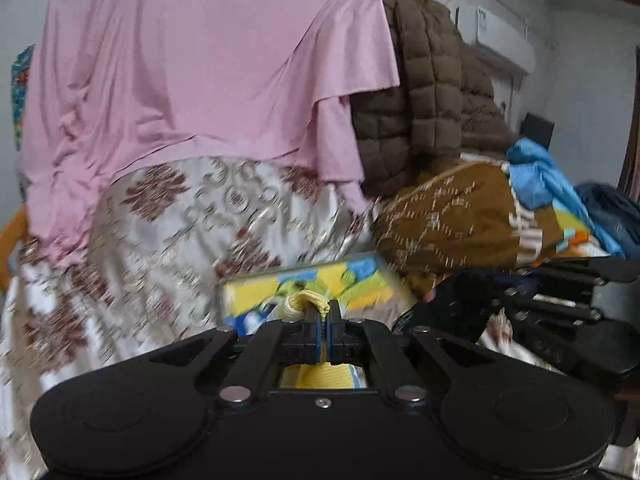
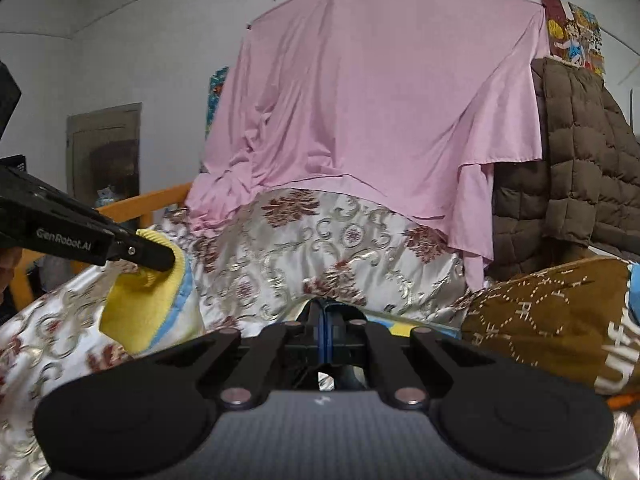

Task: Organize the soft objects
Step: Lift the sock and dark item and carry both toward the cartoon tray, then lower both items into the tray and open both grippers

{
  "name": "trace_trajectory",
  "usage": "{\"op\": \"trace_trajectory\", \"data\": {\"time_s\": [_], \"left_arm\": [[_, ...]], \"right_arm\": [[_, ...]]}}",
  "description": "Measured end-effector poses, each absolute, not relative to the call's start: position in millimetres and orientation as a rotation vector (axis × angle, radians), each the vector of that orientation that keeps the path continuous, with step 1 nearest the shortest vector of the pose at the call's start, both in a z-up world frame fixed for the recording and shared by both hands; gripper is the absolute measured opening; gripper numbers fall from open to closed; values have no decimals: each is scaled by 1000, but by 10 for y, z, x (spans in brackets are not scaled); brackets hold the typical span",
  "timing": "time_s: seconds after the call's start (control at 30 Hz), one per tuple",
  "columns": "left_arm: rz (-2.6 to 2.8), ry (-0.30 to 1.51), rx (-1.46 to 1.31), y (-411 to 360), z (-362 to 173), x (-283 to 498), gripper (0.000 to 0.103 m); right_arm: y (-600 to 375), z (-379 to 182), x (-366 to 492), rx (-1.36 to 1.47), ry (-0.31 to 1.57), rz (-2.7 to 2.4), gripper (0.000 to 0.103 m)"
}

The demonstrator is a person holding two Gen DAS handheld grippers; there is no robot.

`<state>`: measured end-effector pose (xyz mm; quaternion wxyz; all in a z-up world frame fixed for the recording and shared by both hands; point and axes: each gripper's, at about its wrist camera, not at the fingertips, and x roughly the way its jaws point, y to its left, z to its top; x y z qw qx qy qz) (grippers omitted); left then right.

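**Two tongs, one yellow cloth, and most of the pile untouched**

Both tongs are pinched fully together on the same item. The left tongs (image 1: pixel 323 320) clamp a bunched corner of the yellow cloth (image 1: pixel 320 284), a soft piece with blue edging and a cartoon print; the right wrist view shows that corner (image 2: pixel 160 280) raised above the bed, hanging from the left tongs. The right tongs (image 2: pixel 323 320) are closed too, and a strip of yellow and blue shows just beyond their tips, so they probably grip another edge of it, though the contact itself is hidden.

As a judgement, the job is at an early stage: one piece is lifted, seemingly for spreading or folding, and nothing looks sorted. The patterned satin quilt (image 2: pixel 320 248) lies rumpled across the bed, the brown printed blanket (image 2: pixel 540 312) is heaped at the right beside a blue fabric (image 1: pixel 536 172), and the pink sheet (image 2: pixel 380 100) and the brown quilted jacket (image 2: pixel 572 152) hang behind.
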<state>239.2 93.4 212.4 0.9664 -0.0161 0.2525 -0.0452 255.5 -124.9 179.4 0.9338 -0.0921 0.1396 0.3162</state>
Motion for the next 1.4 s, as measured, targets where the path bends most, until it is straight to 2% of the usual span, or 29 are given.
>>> {"op": "trace_trajectory", "data": {"time_s": [0.27,0.63,0.9,1.13,1.4], "left_arm": [[-154,467,-106,864,1830,3451,1],[-141,520,-291,871,916,4687,1],[-128,564,-377,949,376,4997,1],[-92,656,-407,1047,-138,5132,1],[-99,653,-356,1052,-229,5063,9]], "right_arm": [[-909,1723,3556,-306,294,596,1],[-782,1272,4795,-259,378,438,1],[-813,693,5250,-252,503,376,2],[-818,441,5328,-292,548,367,2],[-766,193,5336,-333,599,373,4]]}}
